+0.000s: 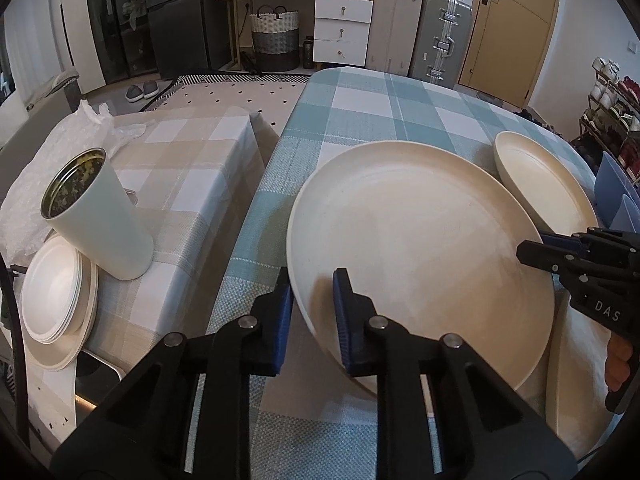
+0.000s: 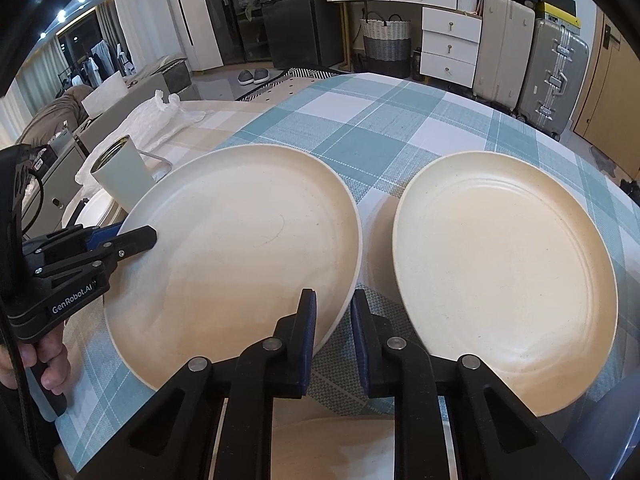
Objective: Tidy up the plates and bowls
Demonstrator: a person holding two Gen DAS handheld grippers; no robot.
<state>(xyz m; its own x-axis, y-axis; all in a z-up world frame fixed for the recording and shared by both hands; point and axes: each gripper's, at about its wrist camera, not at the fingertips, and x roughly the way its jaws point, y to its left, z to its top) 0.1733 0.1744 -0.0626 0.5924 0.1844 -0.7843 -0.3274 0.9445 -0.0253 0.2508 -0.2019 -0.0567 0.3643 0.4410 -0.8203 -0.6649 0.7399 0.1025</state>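
left gripper point(image 1: 310, 320) clamped on near-left rim of large round cream plate point(image 1: 420, 248) | right gripper point(image 2: 334, 336) clamped on its near-right rim | plate spans between both, on teal-check tablecloth point(image 1: 360, 100) | second cream plate point(image 2: 504, 280) just right

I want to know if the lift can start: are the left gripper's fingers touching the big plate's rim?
Touching. The left wrist view shows the left gripper closed on the big plate, one blue pad on each side of its rim.

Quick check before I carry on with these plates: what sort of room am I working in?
Most likely a lived-in home, a dining or living area. A checked tablecloth covers the table, suitcases stand beside a white drawer unit, and slippers sit on the floor by a dark fridge.
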